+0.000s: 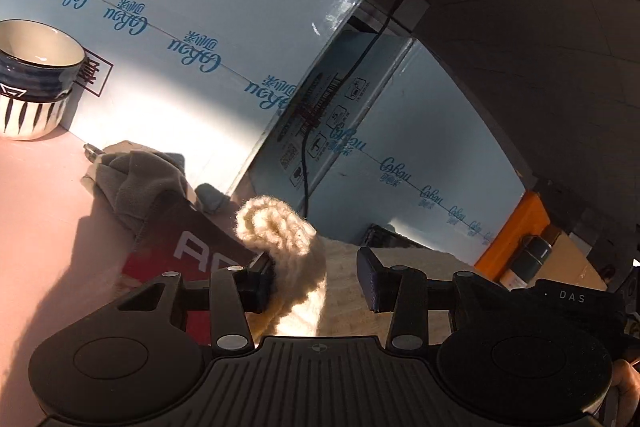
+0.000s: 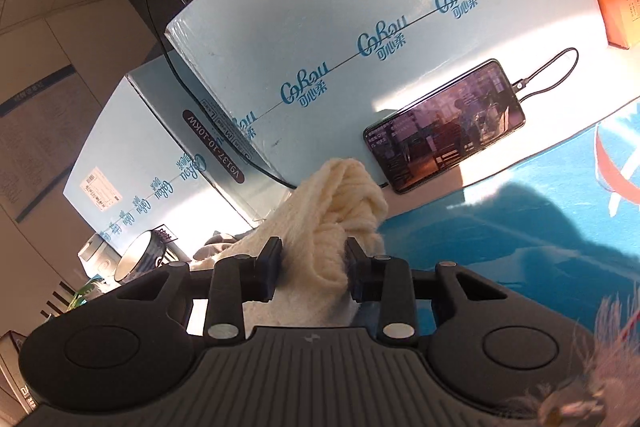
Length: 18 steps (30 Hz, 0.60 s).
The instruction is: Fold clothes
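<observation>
Cream knit (image 2: 340,211) clamped in right hand-held gripper (image 2: 314,275).

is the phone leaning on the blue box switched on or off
On. The phone shows a lit picture across its screen, and a cable is plugged into its end.

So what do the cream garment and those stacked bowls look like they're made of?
Cream garment: chunky knit, probably wool or acrylic yarn; thick ribbed loops show, matte and fuzzy. Stacked bowls: likely glazed ceramic; glossy cream interior, painted dark stripes.
</observation>
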### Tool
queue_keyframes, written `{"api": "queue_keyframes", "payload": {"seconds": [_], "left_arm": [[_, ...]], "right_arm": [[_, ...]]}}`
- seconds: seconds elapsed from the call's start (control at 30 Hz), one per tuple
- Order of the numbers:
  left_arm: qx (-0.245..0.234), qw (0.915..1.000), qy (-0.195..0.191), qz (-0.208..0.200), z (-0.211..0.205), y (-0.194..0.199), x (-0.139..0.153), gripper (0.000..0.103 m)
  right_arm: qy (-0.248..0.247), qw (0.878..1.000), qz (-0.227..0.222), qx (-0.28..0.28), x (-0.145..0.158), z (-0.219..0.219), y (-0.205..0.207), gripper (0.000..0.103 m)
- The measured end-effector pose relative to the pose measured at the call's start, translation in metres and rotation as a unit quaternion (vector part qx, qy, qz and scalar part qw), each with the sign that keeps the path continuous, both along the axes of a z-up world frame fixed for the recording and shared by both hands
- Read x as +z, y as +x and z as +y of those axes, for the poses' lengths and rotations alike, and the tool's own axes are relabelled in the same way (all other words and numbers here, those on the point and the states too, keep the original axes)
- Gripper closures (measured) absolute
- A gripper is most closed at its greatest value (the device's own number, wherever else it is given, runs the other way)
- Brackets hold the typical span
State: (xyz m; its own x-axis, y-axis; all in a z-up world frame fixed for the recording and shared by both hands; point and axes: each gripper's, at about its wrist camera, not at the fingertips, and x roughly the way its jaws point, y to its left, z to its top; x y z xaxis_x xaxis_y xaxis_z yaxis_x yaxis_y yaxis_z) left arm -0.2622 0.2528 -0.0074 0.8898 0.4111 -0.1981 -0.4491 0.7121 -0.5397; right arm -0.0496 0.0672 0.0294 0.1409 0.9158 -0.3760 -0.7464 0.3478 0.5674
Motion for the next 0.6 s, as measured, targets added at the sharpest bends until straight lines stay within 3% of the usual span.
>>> {"api": "queue_keyframes", "payload": {"seconds": [0.17,0.3,0.37,0.43,0.47,0.53,0.6], "left_arm": [[-0.086,0.9955,0.024,0.031,-0.062,0.054,0.015,0.062],[-0.161,0.9838,0.019,0.076,-0.118,0.097,0.01,0.062],[-0.19,0.9757,0.047,0.098,-0.139,0.106,0.003,0.051],[-0.183,0.9728,0.077,0.119,-0.15,0.11,0.003,0.047],[-0.171,0.9743,0.079,0.123,-0.15,0.109,0.003,0.041],[-0.143,0.9782,0.076,0.129,-0.147,0.107,0.004,0.033],[-0.116,0.9811,0.077,0.134,-0.14,0.103,0.006,0.032]], "right_arm": [[0.008,0.998,-0.043,-0.055,0.012,-0.059,0.039,0.072],[-0.009,0.991,-0.053,-0.119,0.006,-0.095,0.078,0.072],[-0.022,0.987,-0.041,-0.153,-0.002,-0.113,0.097,0.072],[-0.031,0.985,-0.022,-0.167,-0.009,-0.129,0.112,0.069],[-0.033,0.985,-0.013,-0.17,-0.011,-0.137,0.115,0.067],[-0.03,0.984,-0.014,-0.173,-0.01,-0.149,0.118,0.051],[-0.02,0.984,-0.032,-0.177,-0.005,-0.157,0.119,0.03]]}}
